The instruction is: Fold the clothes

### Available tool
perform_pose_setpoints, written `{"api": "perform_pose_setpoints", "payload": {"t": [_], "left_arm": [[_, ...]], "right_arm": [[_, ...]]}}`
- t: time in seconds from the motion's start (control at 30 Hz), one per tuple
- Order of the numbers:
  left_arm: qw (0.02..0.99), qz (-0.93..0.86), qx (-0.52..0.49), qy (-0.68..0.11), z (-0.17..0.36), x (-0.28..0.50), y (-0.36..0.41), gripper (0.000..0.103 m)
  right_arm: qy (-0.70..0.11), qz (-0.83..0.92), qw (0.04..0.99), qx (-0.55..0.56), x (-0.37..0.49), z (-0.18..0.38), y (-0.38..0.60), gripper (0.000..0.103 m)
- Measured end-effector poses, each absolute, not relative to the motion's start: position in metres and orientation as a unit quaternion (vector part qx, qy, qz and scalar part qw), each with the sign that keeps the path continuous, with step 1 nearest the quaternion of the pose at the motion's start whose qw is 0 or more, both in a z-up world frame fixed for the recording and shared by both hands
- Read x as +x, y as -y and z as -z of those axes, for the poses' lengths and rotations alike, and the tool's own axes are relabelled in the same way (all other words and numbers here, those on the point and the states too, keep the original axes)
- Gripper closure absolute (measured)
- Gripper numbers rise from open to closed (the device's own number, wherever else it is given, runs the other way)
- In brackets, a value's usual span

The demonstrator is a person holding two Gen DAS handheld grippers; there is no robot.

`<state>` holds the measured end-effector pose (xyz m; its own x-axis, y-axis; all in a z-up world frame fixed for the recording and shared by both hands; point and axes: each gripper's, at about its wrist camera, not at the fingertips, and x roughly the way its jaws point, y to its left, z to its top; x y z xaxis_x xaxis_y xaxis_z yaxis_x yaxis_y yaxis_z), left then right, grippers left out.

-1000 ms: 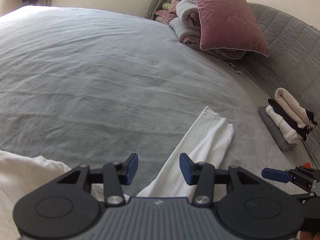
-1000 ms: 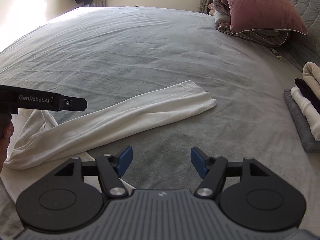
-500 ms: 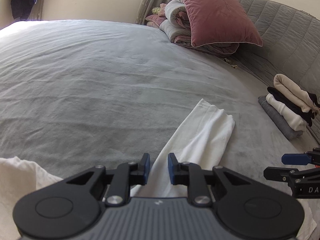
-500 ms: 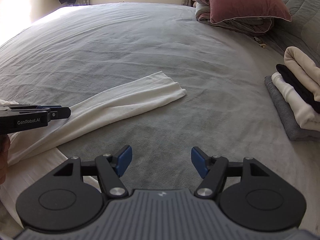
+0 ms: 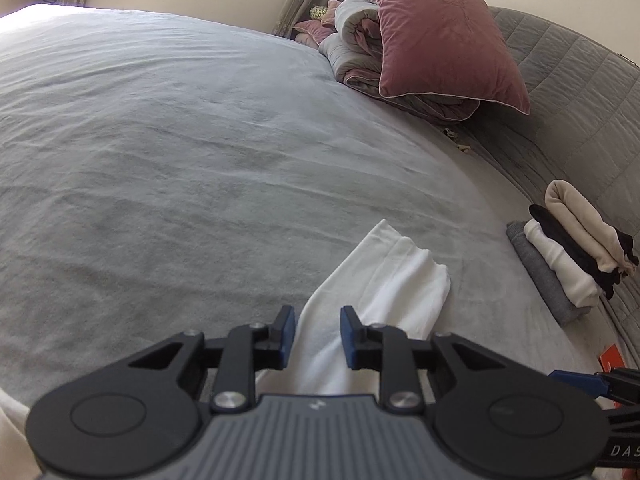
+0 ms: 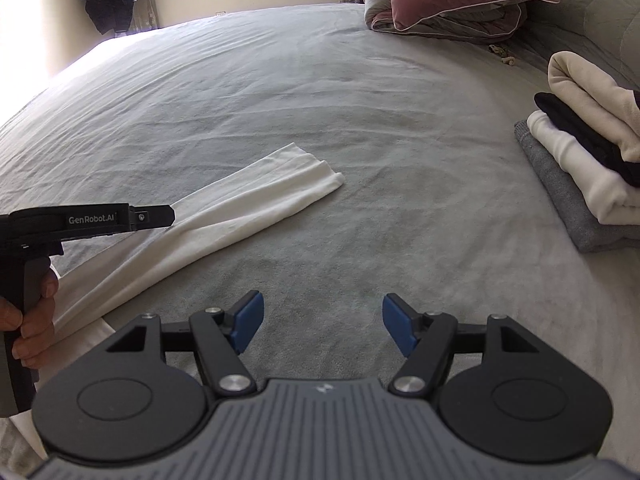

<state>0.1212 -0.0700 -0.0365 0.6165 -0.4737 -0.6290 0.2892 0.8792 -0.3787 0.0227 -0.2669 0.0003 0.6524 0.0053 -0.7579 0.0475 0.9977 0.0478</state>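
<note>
My left hand-held gripper [image 5: 317, 336] sits over the near part of the white garment [image 5: 384, 276]. Its jaws have just been closing to a narrow gap, and the cloth shows between the blue pads [image 5: 286, 334]. I cannot tell whether they are actually biting it. From there the garment lies as a long, flattened strip on the grey bed [image 5: 180, 152], running away toward one o'clock to a loose squared-off end. I judge it thin, light and completely limp, so it will sag and trail from any single pinch, and the layers may slide apart. I judge the best holds to be the long edge near each end of the strip, pinching through all the layers at once. My right hand-held gripper [image 6: 323, 328] hangs wide apart over bare sheet, holding nothing, with the garment's free end at about eleven o'clock from it. Off at two o'clock, well clear, a stack of folded clothes [image 6: 580, 160] rests by the padded edge.
</note>
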Motion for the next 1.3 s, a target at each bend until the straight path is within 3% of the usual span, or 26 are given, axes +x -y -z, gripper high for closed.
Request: {"api": "perform_pose_setpoints", "payload": {"t": [0.23, 0.37, 0.63, 0.87, 1.1, 1.3], "left_arm": [[0.889, 0.225, -0.093, -0.388, 0.037, 0.139, 0.117, 0.081], [0.884, 0.227, -0.093, -0.397, 0.040, 0.142, 0.136, 0.102], [0.898, 0.258, -0.064, -0.350, 0.012, 0.104, 0.154, 0.102], [0.891, 0.306, -0.060, -0.329, -0.010, 0.049, 0.159, 0.102], [0.881, 0.332, -0.044, -0.334, 0.004, -0.010, 0.165, 0.102], [0.875, 0.345, -0.016, -0.340, 0.026, -0.051, 0.174, 0.102]], "right_arm": [[-0.407, 0.019, 0.910, 0.077, 0.021, -0.008, 0.290, 0.033], [-0.400, 0.028, 0.910, 0.102, 0.019, -0.012, 0.305, 0.033], [-0.381, 0.036, 0.912, 0.146, 0.004, -0.020, 0.338, 0.033], [-0.399, 0.017, 0.872, 0.284, -0.013, -0.004, 0.385, 0.033], [-0.400, -0.028, 0.816, 0.417, -0.032, 0.012, 0.414, 0.033], [-0.404, -0.058, 0.805, 0.429, -0.042, 0.016, 0.407, 0.033]]}}
